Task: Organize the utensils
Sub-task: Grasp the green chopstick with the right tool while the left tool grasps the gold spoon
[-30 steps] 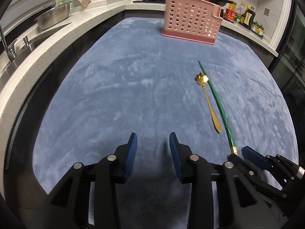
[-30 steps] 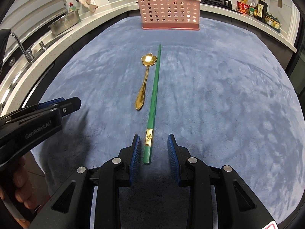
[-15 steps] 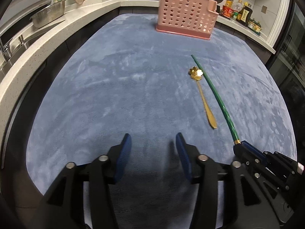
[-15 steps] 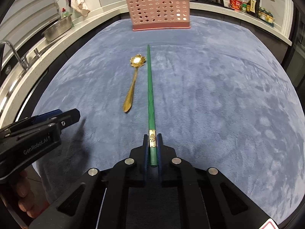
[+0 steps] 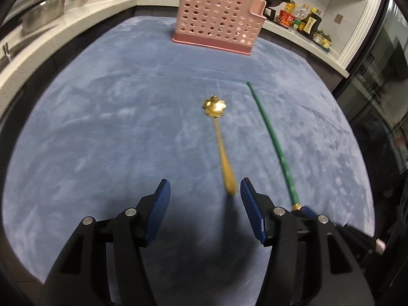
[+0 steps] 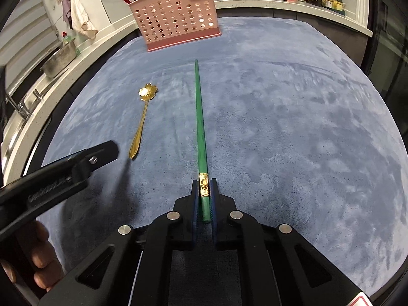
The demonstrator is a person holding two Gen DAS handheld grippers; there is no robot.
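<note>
Right gripper [image 6: 204, 191]: clenched on green chopstick [image 6: 200, 127].
Left gripper [image 5: 204, 193]: opening, gold spoon [image 5: 220, 148] handle tip between pads, untouched.
Pink holder [image 5: 219, 17]: blue mat [image 5: 114, 127] far edge.

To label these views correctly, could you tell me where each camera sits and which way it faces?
Left wrist: on the left gripper, looking down and forward over the blue mat; its jaws are opening near the gold spoon.
Right wrist: on the right gripper, shut on the green chopstick; a hand shows.
Shared: spoon, chopstick, pink holder.
</note>
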